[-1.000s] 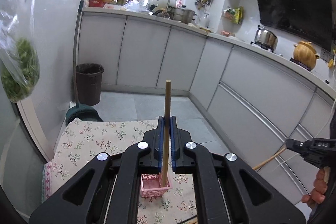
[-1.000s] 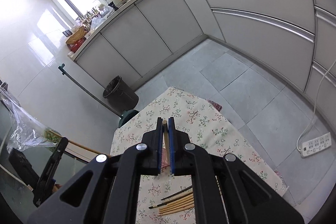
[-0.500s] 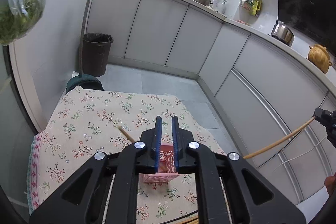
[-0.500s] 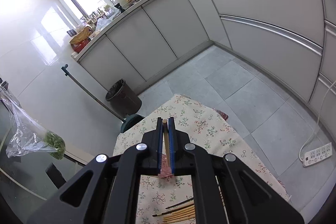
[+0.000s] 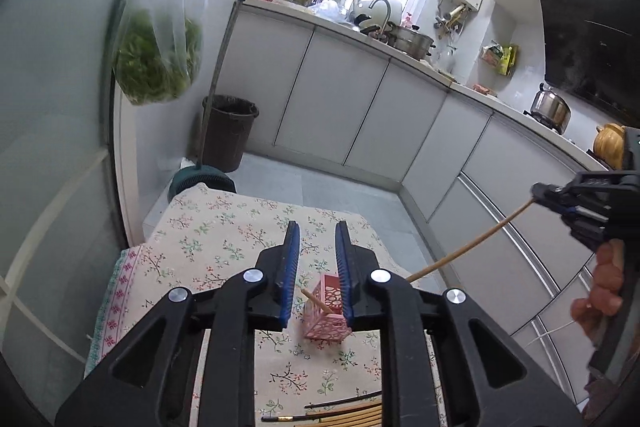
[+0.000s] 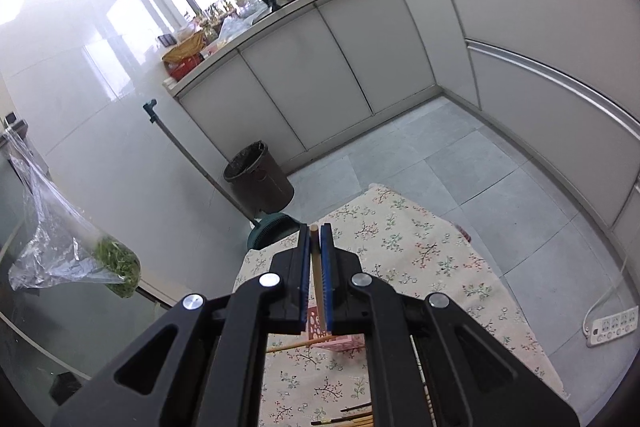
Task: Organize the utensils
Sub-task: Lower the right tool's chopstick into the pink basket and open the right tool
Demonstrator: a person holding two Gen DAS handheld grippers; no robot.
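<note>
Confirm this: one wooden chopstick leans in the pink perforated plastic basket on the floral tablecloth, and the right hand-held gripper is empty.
Not quite. The right hand-held gripper is shut on a second wooden chopstick, as the right wrist view shows. The rest holds: one wooden chopstick leans in the pink perforated plastic basket on the floral tablecloth.

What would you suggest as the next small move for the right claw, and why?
Probably carry the chopstick over the pink basket and lower it in: the right claw is shut on it, and one chopstick already leans there.
</note>
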